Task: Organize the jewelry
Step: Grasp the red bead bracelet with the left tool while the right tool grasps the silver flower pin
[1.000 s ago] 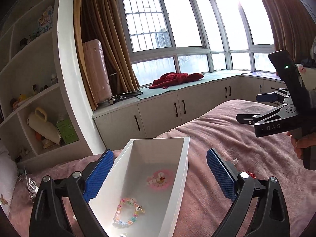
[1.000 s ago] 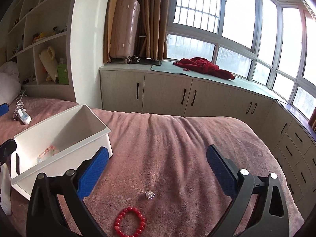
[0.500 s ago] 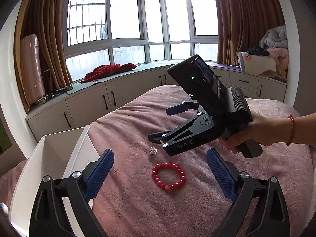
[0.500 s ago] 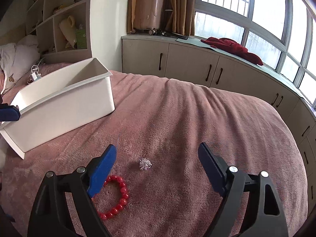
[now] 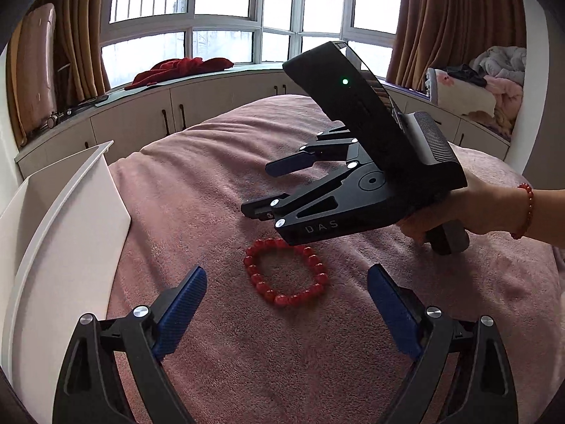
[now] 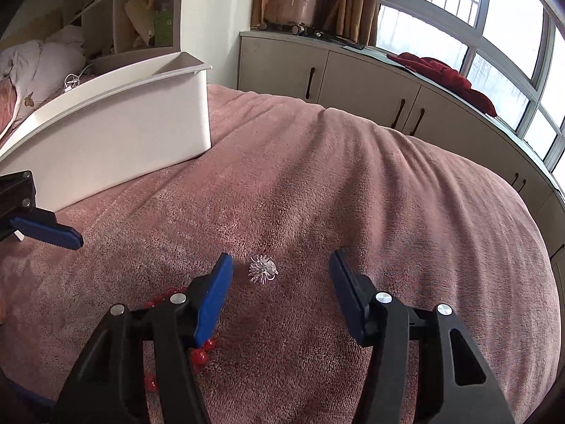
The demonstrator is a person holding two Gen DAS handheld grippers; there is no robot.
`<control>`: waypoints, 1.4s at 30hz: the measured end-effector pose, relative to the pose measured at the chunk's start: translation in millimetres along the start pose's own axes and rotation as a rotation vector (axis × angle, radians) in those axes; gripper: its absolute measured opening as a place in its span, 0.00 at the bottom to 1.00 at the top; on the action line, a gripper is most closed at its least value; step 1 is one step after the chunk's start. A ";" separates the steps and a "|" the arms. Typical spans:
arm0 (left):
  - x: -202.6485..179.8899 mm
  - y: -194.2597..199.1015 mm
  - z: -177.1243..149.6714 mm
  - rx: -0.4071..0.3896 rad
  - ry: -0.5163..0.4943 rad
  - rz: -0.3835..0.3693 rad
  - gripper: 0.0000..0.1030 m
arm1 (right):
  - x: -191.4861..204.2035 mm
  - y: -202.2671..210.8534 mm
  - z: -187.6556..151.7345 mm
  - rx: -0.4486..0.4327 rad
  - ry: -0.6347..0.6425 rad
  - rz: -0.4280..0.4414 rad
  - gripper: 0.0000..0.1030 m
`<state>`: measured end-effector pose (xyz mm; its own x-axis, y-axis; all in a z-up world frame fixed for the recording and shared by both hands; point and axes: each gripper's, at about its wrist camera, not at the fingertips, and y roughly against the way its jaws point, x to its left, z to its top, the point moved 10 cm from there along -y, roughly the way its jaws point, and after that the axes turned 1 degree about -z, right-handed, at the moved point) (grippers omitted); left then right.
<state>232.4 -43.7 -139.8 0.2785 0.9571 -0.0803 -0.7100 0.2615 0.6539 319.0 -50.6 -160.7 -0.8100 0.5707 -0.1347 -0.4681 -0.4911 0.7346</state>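
Observation:
A red bead bracelet (image 5: pixel 287 272) lies flat on the pink blanket, just ahead of my open, empty left gripper (image 5: pixel 286 284). My right gripper (image 5: pixel 261 190) hovers low beyond the bracelet, open. In the right wrist view my right gripper (image 6: pixel 280 272) is open with a small silver spiky brooch (image 6: pixel 263 269) lying between its fingertips, nearer the left one. Part of the red bracelet (image 6: pixel 197 351) shows under its left finger. The white bin (image 5: pixel 70 233) stands to the left; it also shows in the right wrist view (image 6: pixel 113 137). Its inside is hidden.
The pink blanket (image 6: pixel 353 183) covers the bed. Cabinets (image 6: pixel 353 81) under the windows run behind it, with a red cloth (image 6: pixel 445 74) on top. Shelves (image 6: pixel 134 10) and pillows (image 6: pixel 42 67) are at the left. The left gripper's fingertip (image 6: pixel 46 231) shows at the left edge.
My left gripper swung right from over the bin to the red bracelet and came closer. My right gripper dropped lower and moved up to the silver brooch.

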 end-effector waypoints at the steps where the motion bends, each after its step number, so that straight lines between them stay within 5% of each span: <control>1: 2.6 -4.5 -2.4 0.013 0.011 -0.007 0.81 | 0.7 -2.2 -0.4 0.001 0.003 0.005 0.53; 13: 0.6 -45.3 -15.7 0.108 -0.011 -0.059 0.57 | 2.3 -16.0 -11.2 0.028 -0.001 0.045 0.34; 17: 5.4 -52.4 -15.3 0.118 0.011 -0.078 0.39 | 7.1 -17.7 -13.1 0.031 0.002 0.074 0.20; 24: 13.4 -56.4 -13.0 0.127 0.043 -0.110 0.14 | 8.7 -15.5 -13.4 0.028 0.000 0.087 0.20; 42: 25.5 3.8 6.6 0.026 0.093 -0.122 0.14 | 14.2 19.6 12.1 0.022 -0.039 0.064 0.19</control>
<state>241.1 -19.2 -134.4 0.2997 0.9262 -0.2289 -0.6574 0.3744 0.6540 302.5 -44.1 -140.1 -0.8233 0.5643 -0.0609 -0.4077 -0.5133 0.7552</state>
